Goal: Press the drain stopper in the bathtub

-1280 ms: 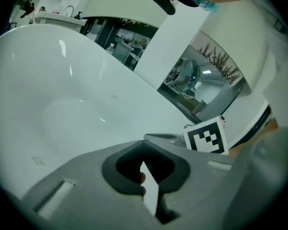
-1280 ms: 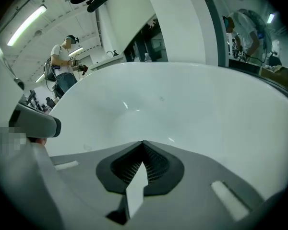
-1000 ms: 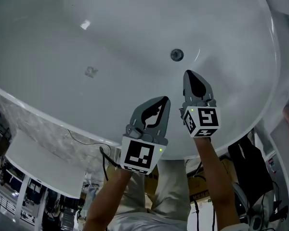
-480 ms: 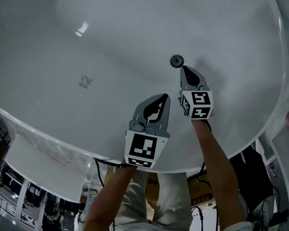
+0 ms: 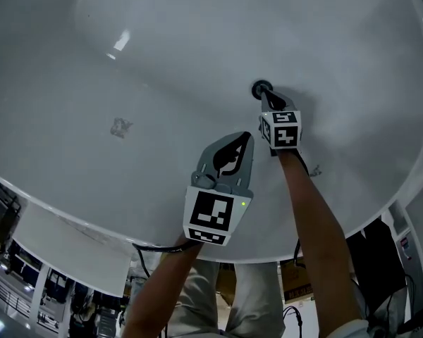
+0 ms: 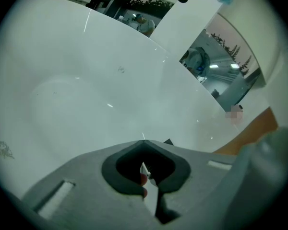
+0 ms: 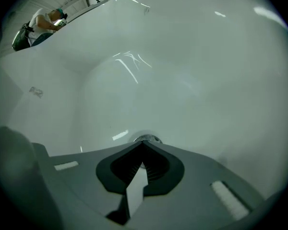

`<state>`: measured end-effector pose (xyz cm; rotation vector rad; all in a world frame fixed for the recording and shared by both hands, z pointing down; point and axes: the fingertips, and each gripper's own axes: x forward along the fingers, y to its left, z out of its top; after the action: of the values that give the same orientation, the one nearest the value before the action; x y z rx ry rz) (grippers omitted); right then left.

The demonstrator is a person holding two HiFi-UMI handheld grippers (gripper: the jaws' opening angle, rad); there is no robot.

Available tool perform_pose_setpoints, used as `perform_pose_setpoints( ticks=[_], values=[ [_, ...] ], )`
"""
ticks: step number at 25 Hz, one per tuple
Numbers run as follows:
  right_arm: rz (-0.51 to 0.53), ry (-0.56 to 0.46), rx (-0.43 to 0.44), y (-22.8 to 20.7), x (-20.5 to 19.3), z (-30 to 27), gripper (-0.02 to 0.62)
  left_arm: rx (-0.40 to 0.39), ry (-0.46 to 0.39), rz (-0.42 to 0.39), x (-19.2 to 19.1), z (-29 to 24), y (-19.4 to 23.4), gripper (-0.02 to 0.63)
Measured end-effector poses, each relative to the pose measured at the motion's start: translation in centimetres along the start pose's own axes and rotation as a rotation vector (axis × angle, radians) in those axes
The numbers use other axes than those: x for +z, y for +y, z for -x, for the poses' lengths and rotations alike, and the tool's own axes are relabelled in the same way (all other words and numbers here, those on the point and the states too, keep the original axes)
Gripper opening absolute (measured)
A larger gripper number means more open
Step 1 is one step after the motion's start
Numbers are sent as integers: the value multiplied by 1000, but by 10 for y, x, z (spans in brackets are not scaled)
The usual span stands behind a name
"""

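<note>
Two pairs of fingers are sitting fully shut, with nothing between them. The right gripper is holding its fingertips together in a point, and that point is lying at the near edge of the drain stopper. Whether it is actually bearing on the stopper cannot be told. The stopper is showing as a small dark round disc set in the floor of the bathtub. The left gripper is hanging apart from the stopper, below and to its left, its closed fingers pointing up toward the drain and touching nothing.

The right forearm is stretching long and nearly straight from the lower right up into the tub. The left forearm is coming in from bottom centre and reaching less far.

Around them the tub is curving white and glossy, with a bright glare patch at upper left and a small grey smudge on its floor. Beyond the rim, a pale ledge is lying at lower left and a dark bag is sitting at lower right.
</note>
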<state>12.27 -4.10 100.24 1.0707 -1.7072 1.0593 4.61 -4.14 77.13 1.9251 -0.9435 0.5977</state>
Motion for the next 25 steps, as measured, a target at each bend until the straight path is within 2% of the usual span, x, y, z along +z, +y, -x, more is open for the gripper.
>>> perform_pose_setpoints(
  ticks=[5,9,11,18,25],
  values=[
    [-25,72,-12,-5,-14,-20,2,-12,21,-16,-5,-8,0,0],
    [-71,62,-24,-11,-13,-28,2,-11,26,-10,-7,-12,4,0],
    [-58,69,-30,-10,-15,-30,2,-2,34,-6,-11,-14,6,0],
    [-77,55,-56,-12,-13,-30,3,70,84,60,-23,-19,23,0],
    [-96,59,-56,-11,-11,-23,3,92,75,86,-18,-11,25,0]
  ],
)
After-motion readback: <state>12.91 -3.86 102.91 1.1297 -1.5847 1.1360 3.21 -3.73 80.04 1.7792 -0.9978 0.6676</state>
